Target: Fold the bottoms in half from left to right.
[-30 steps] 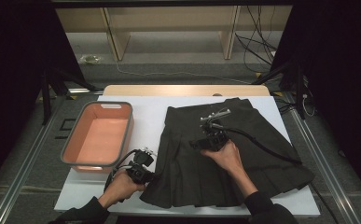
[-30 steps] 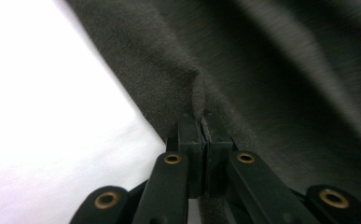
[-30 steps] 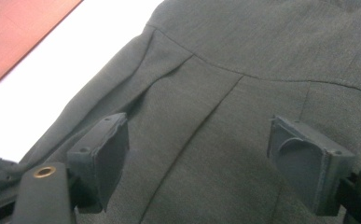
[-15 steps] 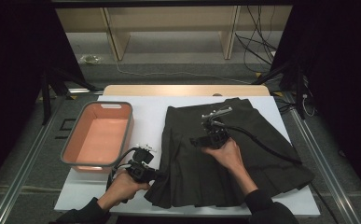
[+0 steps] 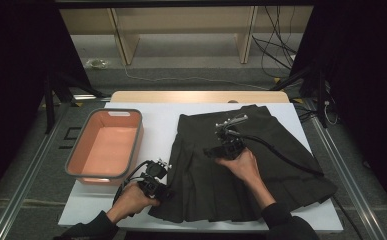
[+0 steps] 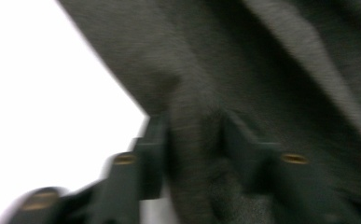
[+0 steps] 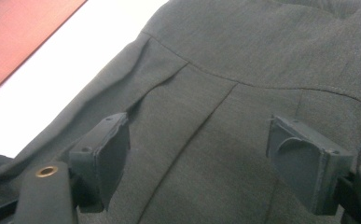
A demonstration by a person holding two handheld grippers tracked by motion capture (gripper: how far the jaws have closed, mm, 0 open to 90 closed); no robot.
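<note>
**Two grippers on the dark skirt**

I see a dark pleated skirt [image 5: 241, 170] lying flat on the white tabletop [image 5: 161, 120]. It sits under and between both of my grippers.

My left gripper [image 5: 162, 191] is at the near left edge of the skirt. In the left gripper view, a fold of the skirt's edge [image 6: 192, 154] stands between the two jaws. The jaws have just been opening. They are only a little way apart now, and the picture is too blurry for me to tell if the pads still press on the cloth. The bare tabletop is just to the left of this gripper.

My right gripper [image 5: 224, 142] rests on the middle of the skirt, up near the waistband. Its jaws stand wide apart. In the right gripper view, the cloth [image 7: 201, 121] lies flat between the jaws and nothing is pinched. A pleat runs up between them.

An orange bin [image 5: 83, 150] with a grey rim sits on the tabletop beyond the left gripper and off to its left, well apart from the right gripper.
</note>
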